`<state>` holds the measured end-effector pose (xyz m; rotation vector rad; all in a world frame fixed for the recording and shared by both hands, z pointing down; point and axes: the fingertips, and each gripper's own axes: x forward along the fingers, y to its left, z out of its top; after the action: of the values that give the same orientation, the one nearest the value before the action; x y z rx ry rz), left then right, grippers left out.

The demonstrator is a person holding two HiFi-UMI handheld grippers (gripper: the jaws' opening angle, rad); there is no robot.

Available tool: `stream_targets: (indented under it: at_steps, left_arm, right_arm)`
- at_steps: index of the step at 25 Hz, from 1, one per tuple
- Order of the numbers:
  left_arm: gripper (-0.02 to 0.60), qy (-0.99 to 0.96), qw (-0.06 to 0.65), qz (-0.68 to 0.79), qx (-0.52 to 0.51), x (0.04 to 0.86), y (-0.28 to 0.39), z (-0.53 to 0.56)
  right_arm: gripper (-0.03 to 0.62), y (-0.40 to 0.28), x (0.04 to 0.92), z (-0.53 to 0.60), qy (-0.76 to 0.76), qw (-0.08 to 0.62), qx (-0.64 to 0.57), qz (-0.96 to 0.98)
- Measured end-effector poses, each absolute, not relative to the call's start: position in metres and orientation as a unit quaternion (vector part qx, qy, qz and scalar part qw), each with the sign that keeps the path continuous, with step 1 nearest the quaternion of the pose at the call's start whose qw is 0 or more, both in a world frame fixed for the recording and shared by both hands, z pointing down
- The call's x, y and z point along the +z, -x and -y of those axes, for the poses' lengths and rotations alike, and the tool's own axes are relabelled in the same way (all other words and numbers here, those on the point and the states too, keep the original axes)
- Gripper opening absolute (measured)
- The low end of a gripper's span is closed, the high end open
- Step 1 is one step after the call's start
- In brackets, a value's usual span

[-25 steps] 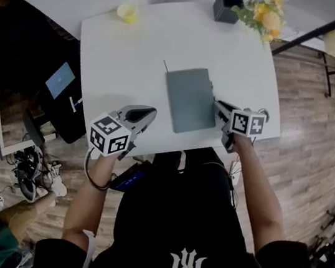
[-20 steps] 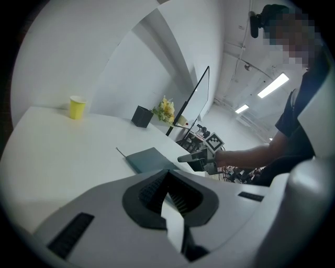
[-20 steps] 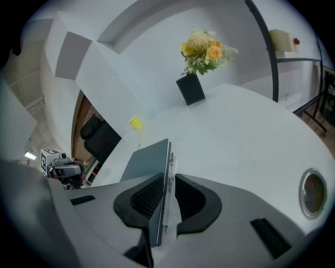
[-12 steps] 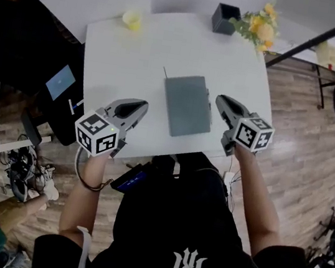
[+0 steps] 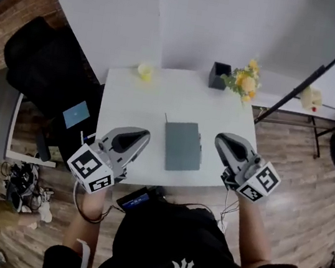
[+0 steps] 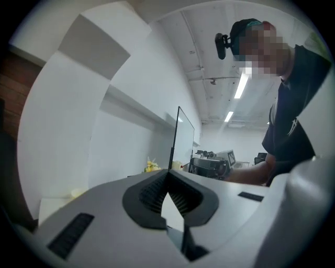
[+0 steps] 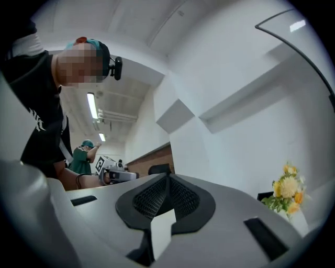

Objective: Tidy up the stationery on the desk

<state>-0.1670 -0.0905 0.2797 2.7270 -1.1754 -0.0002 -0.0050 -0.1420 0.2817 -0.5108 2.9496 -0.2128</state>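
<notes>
The left gripper (image 5: 133, 137) hovers over the near left edge of the white desk (image 5: 128, 102), jaws pressed together on nothing. A closed grey notebook (image 5: 182, 145) lies flat at the desk's middle. At the far edge stands a black pen holder (image 5: 219, 75), its contents unseen. The right gripper (image 5: 227, 141), also closed and empty, hovers just right of the notebook.

The right tool (image 5: 222, 139) has left the notebook (image 5: 183, 145); the left tool (image 5: 143, 134) rose too.
</notes>
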Motion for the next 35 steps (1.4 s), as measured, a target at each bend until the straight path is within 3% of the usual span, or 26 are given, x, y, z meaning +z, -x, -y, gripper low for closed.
stream_targets:
  at_steps: [7, 17, 26, 35]
  left_arm:
    - [0.002, -0.906, 0.039, 0.421, -0.020, 0.228, 0.107, 0.027]
    - [0.002, -0.903, 0.092, 0.419, -0.005, 0.255, 0.021, -0.076]
    - [0.002, -0.891, 0.121, 0.437, -0.001, 0.264, 0.016, -0.141]
    - [0.002, -0.918, 0.123, 0.373, -0.047, 0.259, 0.022, -0.207]
  right_arm:
    - [0.046, -0.050, 0.233, 0.071, 0.116, 0.098, -0.053, -0.987]
    - [0.046, -0.097, 0.256, -0.035, 0.037, 0.086, -0.085, -0.992]
    - [0.046, -0.096, 0.268, -0.103, -0.018, 0.090, -0.115, -0.989]
    - [0.045, -0.078, 0.256, -0.166, 0.049, 0.084, -0.104, -0.990]
